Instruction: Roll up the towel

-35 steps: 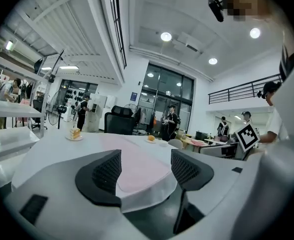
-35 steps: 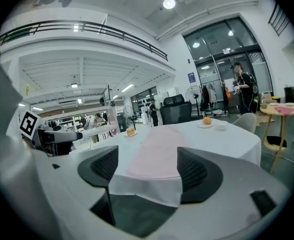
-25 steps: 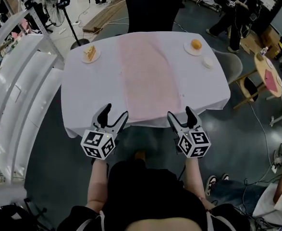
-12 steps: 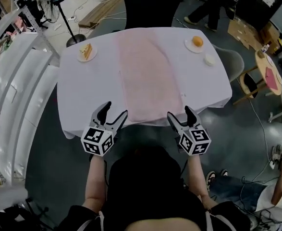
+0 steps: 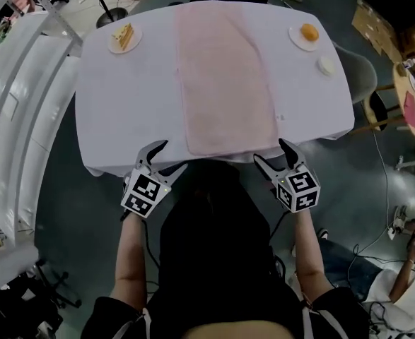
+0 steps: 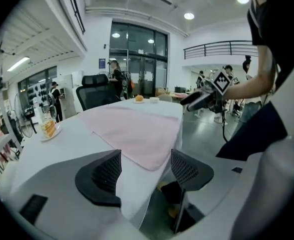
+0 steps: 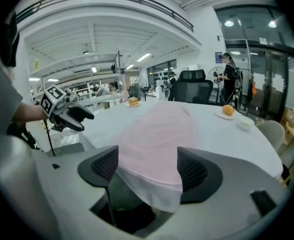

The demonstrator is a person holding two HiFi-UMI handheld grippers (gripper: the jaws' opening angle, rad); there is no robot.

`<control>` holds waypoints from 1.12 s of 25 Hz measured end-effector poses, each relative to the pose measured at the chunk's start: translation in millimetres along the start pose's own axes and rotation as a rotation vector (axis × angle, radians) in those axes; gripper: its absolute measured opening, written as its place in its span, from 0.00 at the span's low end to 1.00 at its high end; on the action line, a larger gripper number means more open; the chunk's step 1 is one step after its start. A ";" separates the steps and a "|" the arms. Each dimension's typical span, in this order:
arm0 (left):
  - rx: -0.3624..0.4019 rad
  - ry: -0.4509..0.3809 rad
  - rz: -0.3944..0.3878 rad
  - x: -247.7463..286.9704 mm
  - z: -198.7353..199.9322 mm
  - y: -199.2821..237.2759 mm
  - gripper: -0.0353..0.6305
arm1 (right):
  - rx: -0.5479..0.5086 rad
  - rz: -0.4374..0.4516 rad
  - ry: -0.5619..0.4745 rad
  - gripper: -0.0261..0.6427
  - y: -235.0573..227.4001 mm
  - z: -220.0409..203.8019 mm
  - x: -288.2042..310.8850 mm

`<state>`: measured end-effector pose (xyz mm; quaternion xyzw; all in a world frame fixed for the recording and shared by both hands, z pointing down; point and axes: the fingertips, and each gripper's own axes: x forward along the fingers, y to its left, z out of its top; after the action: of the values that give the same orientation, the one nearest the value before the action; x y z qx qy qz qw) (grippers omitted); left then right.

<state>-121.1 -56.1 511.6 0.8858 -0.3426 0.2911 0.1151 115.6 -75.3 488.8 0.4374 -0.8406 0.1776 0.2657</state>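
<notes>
A pale pink towel [image 5: 221, 76] lies flat down the middle of a table under a white cloth [image 5: 129, 111], its near end at the table's front edge. My left gripper [image 5: 168, 157] hovers open just off the towel's near left corner. My right gripper [image 5: 271, 152] is open off the near right corner. In the left gripper view the towel [image 6: 131, 131] lies ahead of the open left gripper [image 6: 145, 176], nothing between the jaws. The right gripper view shows the towel [image 7: 162, 134] and hanging cloth edge beyond the open right gripper [image 7: 148, 171].
A plate with a cake slice [image 5: 125, 38] sits at the far left of the table. At the far right are a plate with an orange [image 5: 307, 34] and a small white bowl [image 5: 326, 66]. A grey chair [image 5: 366, 83] stands right of the table, white racks [image 5: 16, 119] to the left.
The head view has shifted forward over the table. Both grippers have come up to the front edge, level with the towel's near corners, and stay open.
</notes>
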 end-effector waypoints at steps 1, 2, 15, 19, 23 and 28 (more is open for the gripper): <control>0.027 0.028 -0.017 6.2 -5.3 -2.3 0.53 | -0.045 0.014 0.028 0.61 -3.2 -4.0 4.3; 0.056 0.055 -0.037 12.7 -9.7 -5.1 0.53 | -0.099 0.030 0.059 0.61 -6.9 -8.0 8.3; 0.481 0.356 -0.266 74.6 -43.5 -17.5 0.46 | -0.693 0.377 0.382 0.60 -53.5 -58.6 46.5; 0.458 0.369 -0.274 88.1 -42.0 -15.2 0.37 | -0.792 0.450 0.438 0.52 -62.3 -68.4 54.1; 0.511 0.425 -0.304 97.3 -50.1 -18.0 0.34 | -0.908 0.486 0.478 0.36 -72.7 -74.2 56.6; 0.532 0.461 -0.329 107.4 -54.7 -20.9 0.25 | -0.999 0.522 0.523 0.31 -80.0 -84.5 60.2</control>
<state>-66.9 -76.5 619.4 0.8392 -0.0736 0.5388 0.0004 177.9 -113.4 597.6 -0.0176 -0.8085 -0.0771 0.5831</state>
